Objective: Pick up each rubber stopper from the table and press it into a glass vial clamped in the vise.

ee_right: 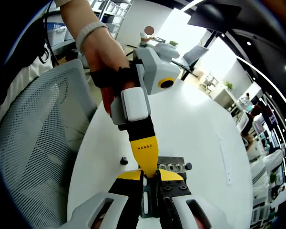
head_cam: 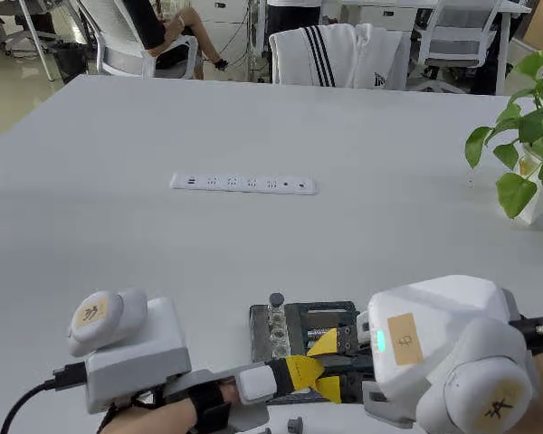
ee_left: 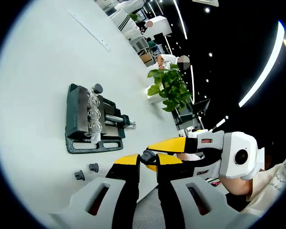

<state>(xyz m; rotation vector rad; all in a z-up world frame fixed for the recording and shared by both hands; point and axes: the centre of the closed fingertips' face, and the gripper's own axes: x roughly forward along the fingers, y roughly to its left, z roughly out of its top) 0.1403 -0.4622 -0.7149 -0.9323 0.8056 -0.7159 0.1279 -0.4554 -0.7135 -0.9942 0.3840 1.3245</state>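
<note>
Pale worktable (head_cam: 253,127), office chairs behind. Vise (head_cam: 330,318) sits near the front edge, a row of glass vials (head_cam: 278,334) clamped in it, the far one already capped. Left gripper (ee_left: 148,165) is clenched on a rubber stopper (ee_left: 148,155) just beside the vise. Right gripper (ee_right: 150,174) stands spread around that tip. Spare stoppers (ee_left: 93,167) lie on the table. Stopper judged light, soft, grippy: hold by the wide head. Vials brittle: press straight.
</note>
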